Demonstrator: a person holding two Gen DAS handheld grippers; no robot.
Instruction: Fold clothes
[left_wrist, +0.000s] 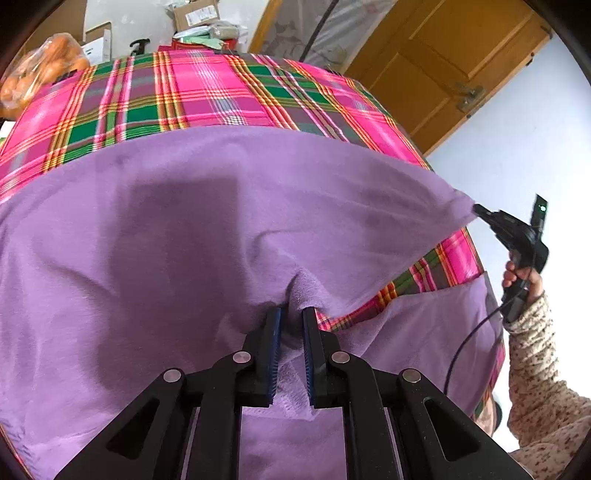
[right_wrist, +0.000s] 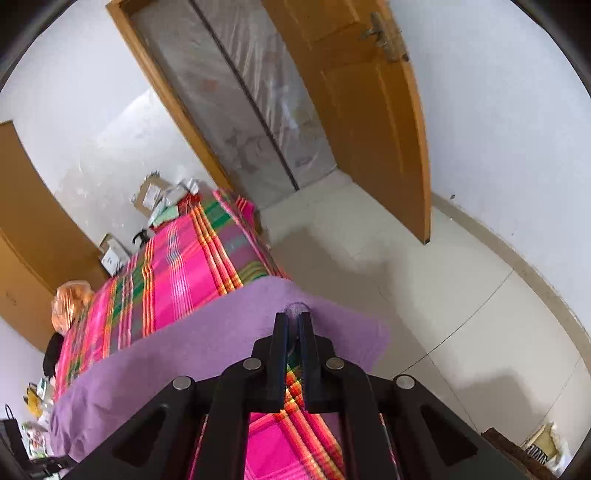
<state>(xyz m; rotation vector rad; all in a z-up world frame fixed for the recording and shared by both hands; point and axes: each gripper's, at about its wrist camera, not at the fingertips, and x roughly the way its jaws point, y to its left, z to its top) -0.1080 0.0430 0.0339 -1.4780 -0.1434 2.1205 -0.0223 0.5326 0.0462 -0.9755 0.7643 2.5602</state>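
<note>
Over plaid bedcover (left_wrist: 207, 96), both claws (left_wrist: 291, 314) (right_wrist: 294, 317) pinching purple cloth (left_wrist: 166, 229), orange bag (left_wrist: 40, 70) behind, boxes (right_wrist: 151, 195) beyond.

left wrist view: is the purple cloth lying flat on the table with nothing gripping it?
No, the left hand-held gripper pinches a bunched fold of the purple cloth, and the right hand-held gripper holds its corner lifted.
</note>
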